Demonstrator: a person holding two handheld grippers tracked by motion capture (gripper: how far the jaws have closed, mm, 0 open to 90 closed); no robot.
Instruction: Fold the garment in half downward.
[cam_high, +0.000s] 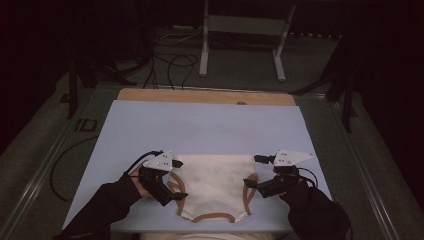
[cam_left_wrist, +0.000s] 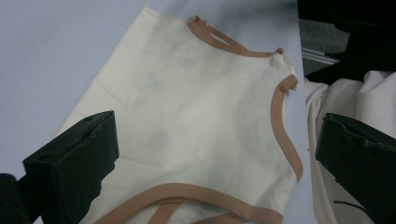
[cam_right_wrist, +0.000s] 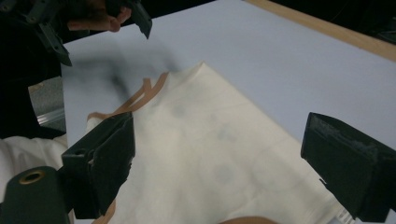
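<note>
1. Lay flat on the pale blue board (cam_high: 200, 125), near its front edge: cream cloth garment with tan trim (cam_high: 215, 187).
2. Hovered left of the garment, jaws wide, empty: left gripper (cam_high: 175, 192).
3. Hovered right of it, jaws wide, empty: right gripper (cam_high: 252, 187).

No readable text, label, brand, number or sign appears on anything in these views.

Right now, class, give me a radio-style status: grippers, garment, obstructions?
Left gripper open, right gripper open, both above the cloth. Cream garment with tan trim lies flat on the blue mat, unheld. Nothing in the way.
</note>
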